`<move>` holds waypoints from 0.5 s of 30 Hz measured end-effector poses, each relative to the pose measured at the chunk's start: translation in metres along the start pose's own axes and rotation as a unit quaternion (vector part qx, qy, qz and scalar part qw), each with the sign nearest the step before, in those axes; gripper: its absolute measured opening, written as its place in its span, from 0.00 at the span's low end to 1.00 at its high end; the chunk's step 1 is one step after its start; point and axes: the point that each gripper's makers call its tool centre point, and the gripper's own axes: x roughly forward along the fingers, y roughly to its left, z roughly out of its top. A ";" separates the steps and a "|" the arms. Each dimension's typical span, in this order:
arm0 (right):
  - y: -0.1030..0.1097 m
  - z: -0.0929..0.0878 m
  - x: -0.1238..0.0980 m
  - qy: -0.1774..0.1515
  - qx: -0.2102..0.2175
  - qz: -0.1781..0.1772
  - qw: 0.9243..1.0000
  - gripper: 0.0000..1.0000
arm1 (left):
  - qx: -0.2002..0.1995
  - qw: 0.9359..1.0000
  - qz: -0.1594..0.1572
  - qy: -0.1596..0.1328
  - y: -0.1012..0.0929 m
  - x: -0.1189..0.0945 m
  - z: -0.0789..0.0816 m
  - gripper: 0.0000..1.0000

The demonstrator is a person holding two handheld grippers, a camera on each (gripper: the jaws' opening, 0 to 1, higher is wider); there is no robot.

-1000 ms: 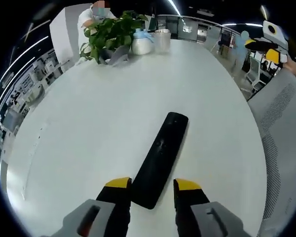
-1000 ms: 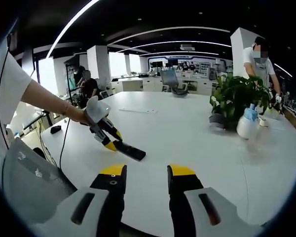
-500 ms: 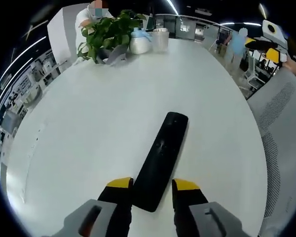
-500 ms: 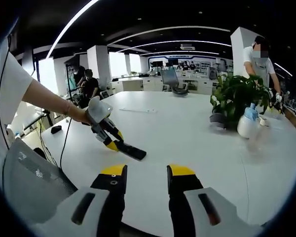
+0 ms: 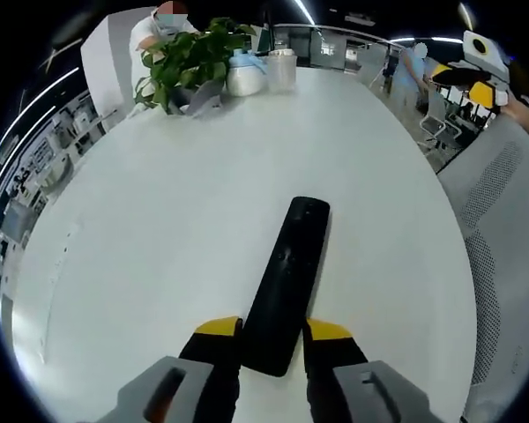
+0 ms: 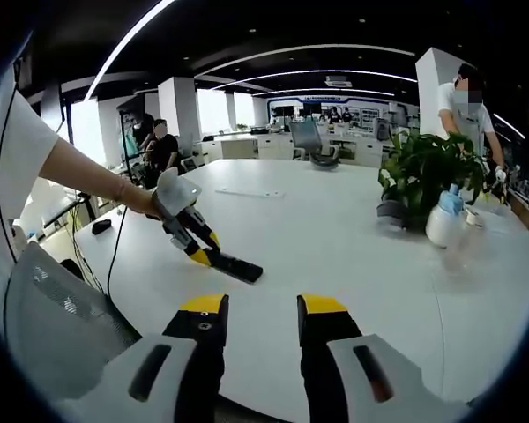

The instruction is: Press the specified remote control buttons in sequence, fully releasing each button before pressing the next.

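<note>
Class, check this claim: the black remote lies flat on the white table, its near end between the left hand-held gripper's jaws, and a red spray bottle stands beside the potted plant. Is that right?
Not quite: the spray bottle is white with a blue top, not red, as the right gripper view shows. The rest holds: the black remote lies flat on the white table, its near end between the left hand-held gripper jaws, and the bottle stands beside the potted plant.

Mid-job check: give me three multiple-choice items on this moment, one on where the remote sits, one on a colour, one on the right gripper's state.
1. Where is the remote control?
A. between the left gripper tips
B. beside the plant
C. on a chair

2. What colour are the gripper tips?
A. red
B. yellow
C. green

3. The right gripper is:
A. shut on the remote
B. pressing a button
C. open, holding nothing

Answers: 1 A, its near end lies between the tips; 2 B, both views show yellow; 3 C, bare table shows in the gap.
</note>
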 end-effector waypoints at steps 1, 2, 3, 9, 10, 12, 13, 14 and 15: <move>0.000 0.000 0.000 0.000 0.000 0.000 1.000 0.31 | -0.001 1.000 -0.002 0.001 -0.001 0.000 0.000 0.27; 0.000 0.000 0.000 0.000 0.000 0.000 1.000 0.31 | -0.003 1.000 -0.006 0.002 -0.003 0.000 0.000 0.27; 0.000 0.000 0.000 0.000 0.000 0.000 1.000 0.31 | -0.003 1.000 -0.009 0.003 -0.005 0.000 -0.001 0.26; 0.001 -0.001 0.001 0.003 -0.002 0.003 1.000 0.31 | 0.006 1.000 -0.024 0.003 -0.016 0.001 -0.001 0.25; 0.001 -0.002 0.001 0.003 -0.002 0.004 1.000 0.31 | 0.009 1.000 -0.028 0.002 -0.017 0.001 -0.001 0.25; 0.002 -0.002 0.001 0.004 -0.002 0.005 1.000 0.31 | 0.013 0.999 -0.032 0.003 -0.020 0.000 -0.002 0.24; 0.002 -0.002 0.001 0.004 -0.003 0.005 1.000 0.31 | 0.017 0.999 -0.031 0.004 -0.021 0.001 -0.002 0.24; 0.003 -0.002 0.001 0.005 -0.003 0.005 1.000 0.31 | 0.019 0.999 -0.032 0.004 -0.021 0.000 -0.002 0.24; 0.003 -0.002 0.001 0.005 -0.003 0.006 1.000 0.31 | 0.021 0.999 -0.033 0.005 -0.021 0.000 -0.002 0.24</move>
